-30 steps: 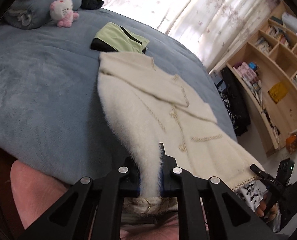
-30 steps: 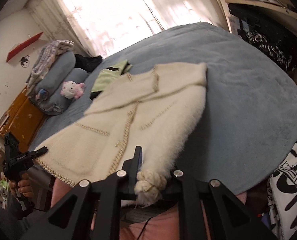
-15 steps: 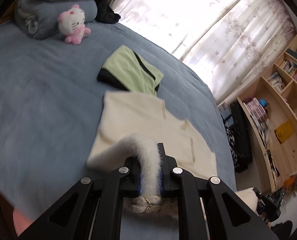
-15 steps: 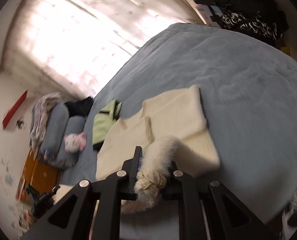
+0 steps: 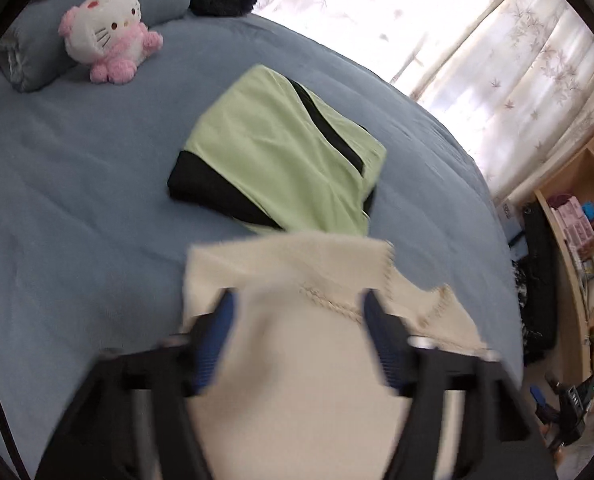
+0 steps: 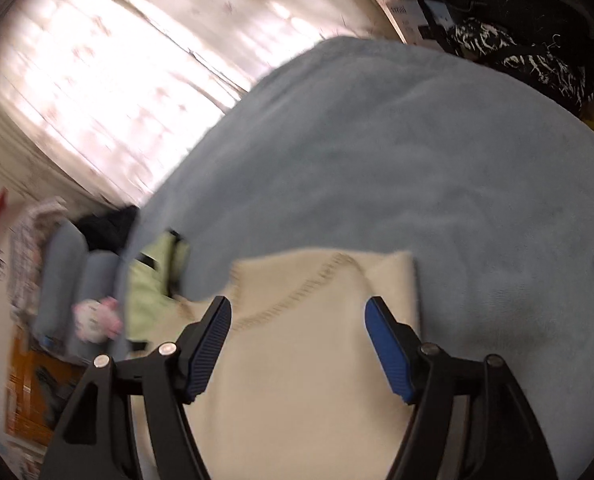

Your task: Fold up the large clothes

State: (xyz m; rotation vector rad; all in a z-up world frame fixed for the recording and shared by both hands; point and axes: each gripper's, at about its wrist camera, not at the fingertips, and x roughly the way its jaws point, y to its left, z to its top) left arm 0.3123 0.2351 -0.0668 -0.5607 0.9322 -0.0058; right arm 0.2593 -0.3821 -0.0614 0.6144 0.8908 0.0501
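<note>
**A:** Why did the cream fuzzy cardigan with braided trim point(image 5: 297, 368) lie doubled at the bottom centre of both wrist views?

**B:** I'd judge a fold was being laid down. The left gripper point(image 5: 299, 344) had its blue-padded jaws opening, well apart, with cream cloth between them but neither pad pressing on it. The right gripper point(image 6: 297, 344) was the same: jaws opening, the cardigan lying loose beneath the gap. It rested on the grey-blue plush bedspread point(image 5: 77, 184), its far edge just touching the folded lime-green and black garment point(image 5: 281, 152) at mid-frame.

**A:** What couldn't you make out?

**B:** The near part of the cardigan ran off the lower edge behind the black arms, so whether the layers lined up was hidden. Both views were smeared with blur. The pink-and-white plush cat point(image 5: 109, 40), clear at upper left in the left view, was only a smudge in the right one.
</note>
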